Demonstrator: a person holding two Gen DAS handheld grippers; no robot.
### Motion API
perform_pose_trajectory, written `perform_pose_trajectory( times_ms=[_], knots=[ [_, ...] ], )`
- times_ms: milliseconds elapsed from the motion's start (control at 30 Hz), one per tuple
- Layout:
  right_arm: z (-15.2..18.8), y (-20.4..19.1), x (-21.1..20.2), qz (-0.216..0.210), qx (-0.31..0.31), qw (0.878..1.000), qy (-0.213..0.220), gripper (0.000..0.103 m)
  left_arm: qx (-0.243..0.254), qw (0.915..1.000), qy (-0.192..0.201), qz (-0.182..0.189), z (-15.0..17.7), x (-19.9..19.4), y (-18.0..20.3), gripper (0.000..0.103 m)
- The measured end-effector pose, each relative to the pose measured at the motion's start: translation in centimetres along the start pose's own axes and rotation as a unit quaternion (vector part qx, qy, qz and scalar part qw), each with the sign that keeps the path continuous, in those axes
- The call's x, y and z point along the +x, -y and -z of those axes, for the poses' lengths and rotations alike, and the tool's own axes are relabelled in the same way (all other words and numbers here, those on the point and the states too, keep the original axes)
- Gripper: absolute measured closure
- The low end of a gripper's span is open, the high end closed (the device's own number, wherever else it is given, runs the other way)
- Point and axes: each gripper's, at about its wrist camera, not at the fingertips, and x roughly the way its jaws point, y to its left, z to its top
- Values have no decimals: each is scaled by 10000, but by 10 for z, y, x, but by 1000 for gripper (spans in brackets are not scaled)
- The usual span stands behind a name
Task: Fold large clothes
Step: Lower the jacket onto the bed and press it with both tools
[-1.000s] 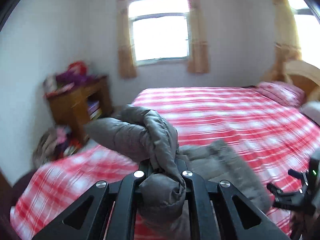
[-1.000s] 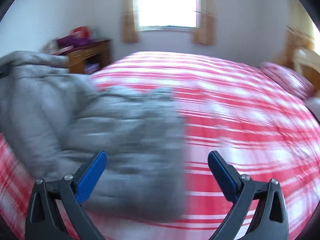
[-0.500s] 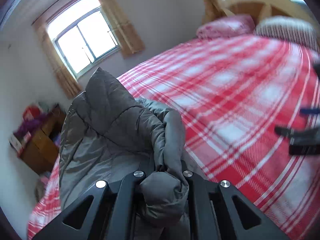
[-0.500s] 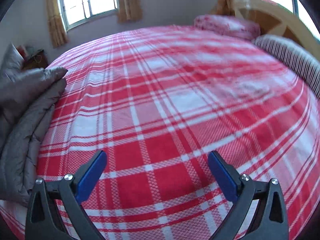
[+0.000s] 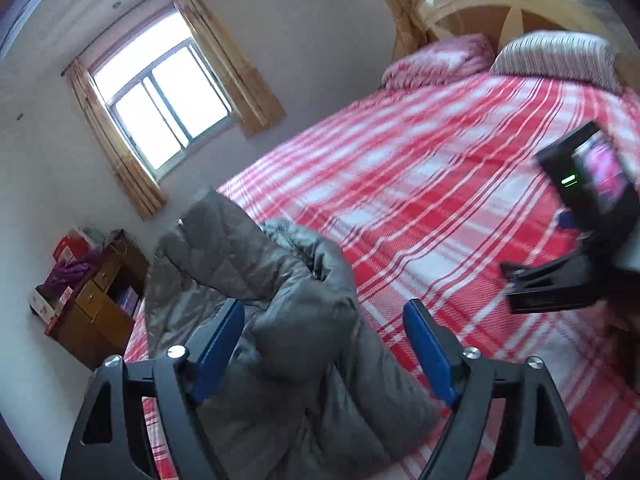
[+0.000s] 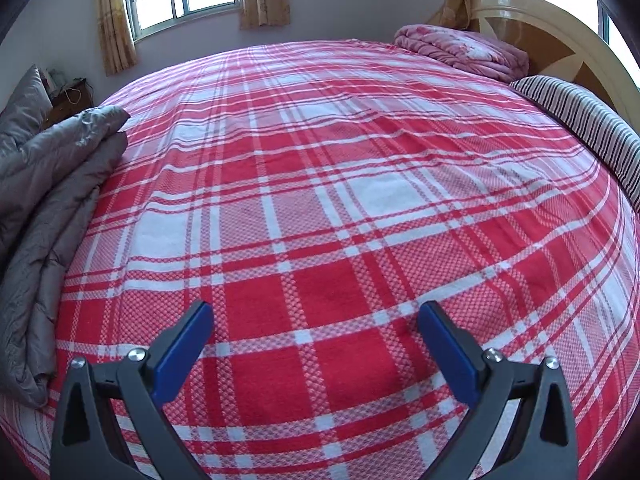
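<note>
Grey padded jacket (image 5: pixel 280 320), quilted and puffy, lies bunched on the red-and-white plaid bedspread (image 5: pixel 440 200) near the bed's edge, on the side toward the wooden cabinet (image 5: pixel 100 308). I can read no brand, tag or writing on it; the boxes on the cabinet are too small and blurred to make out any print.

My left gripper (image 5: pixel 324 344) has its blue pads apart and its jaws are opening. A rounded fold of the jacket sits between them, but neither pad presses on it, so I have hold of nothing there. The rest of the jacket spreads ahead of the jaws and below them.

My right gripper (image 6: pixel 316 344) stands wide open over bare plaid with nothing between its pads. From its view the jacket (image 6: pixel 44 208) is well off to the left, a long folded heap along the bedspread's edge. In the left view that gripper (image 5: pixel 560 284) shows blurred at the right.
</note>
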Motion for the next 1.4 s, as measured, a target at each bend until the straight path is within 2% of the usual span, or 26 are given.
perform_pose_trajectory(
  times_ms=[100, 133, 167, 200, 300, 333, 367, 400, 433, 500, 533, 600, 733, 833, 900, 967, 1067, 1167, 1300, 1400],
  knots=[
    [-2, 2, -2, -75, 30, 10000, -24, 1, -303, 9993, 189, 143, 4, -33, -27, 18],
    [-2, 2, -3, -86, 42, 9999, -30, 11, -440, 9988, 218, 83, 6, -40, -42, 14],
    [-4, 4, -7, -81, 81, 9999, 8, 27, -626, 9978, 190, -108, 9, -42, -61, 12],
    [-8, 5, -11, -149, 124, 9998, 42, 32, -798, 9963, 153, -292, 12, -41, -77, 11],
    [-30, -2, -29, -439, 220, 9987, 119, 32, -1473, 9831, -211, -1065, 24, -17, -144, 8],
    [-41, -10, -40, -480, 162, 9984, 261, 32, -1714, 9750, -438, -1344, 30, -2, -167, 8],
    [-54, -25, -51, -557, 22, 9977, 394, 32, -2027, 9629, -740, -1621, 36, 18, -193, 8],
    [-65, -39, -61, -668, -107, 9965, 486, 32, -2273, 9529, -971, -1755, 43, 33, -210, 8],
    [-78, -56, -70, -859, -200, 9945, 556, 32, -2613, 9374, -1284, -1912, 51, 53, -232, 8],
    [-104, -101, -88, -1106, -499, 9903, 675, 32, -3035, 9145, -1619, -2132, 63, 80, -257, 8],
    [-110, -116, -94, -1132, -627, 9887, 752, 32, -3177, 9070, -1729, -2158, 66, 92, -266, 8],
    [-126, -156, -105, -1196, -918, 9847, 880, 32, -3344, 8978, -1847, -2192, 68, 109, -273, 8],
    [-145, -225, -97, -1327, -1181, 9815, 715, 35, -3667, 8820, -1869, -2295, 66, 129, -280, 8],
    [-148, -260, -84, -1302, -1285, 9812, 611, 35, -3765, 8796, -1844, -2248, 63, 140, -280, 8],
    [-145, -274, -72, -1208, -1410, 9810, 556, 35, -3725, 8828, -1854, -2180, 61, 152, -277, 7],
    [-138, -271, -56, -1096, -1437, 9825, 459, 35, -3604, 8892, -1855, -2125, 57, 161, -272, 7],
    [-112, -247, -33, -1021, -1278, 9863, 210, 36, -3393, 9000, -1843, -2022, 53, 174, -255, 7],
    [-92, -224, -16, -1173, -963, 9883, 117, 37, -3151, 9070, -1866, -2081, 52, 185, -234, 7],
    [-77, -212, -8, -961, -935, 9907, 230, 36, -2801, 9089, -1933, -2410, 52, 195, -211, 6],
    [-72, -211, -3, -898, -939, 9913, 216, 36, -2946, 9063, -1949, -2319, 60, 202, -211, 3]
  ],
)
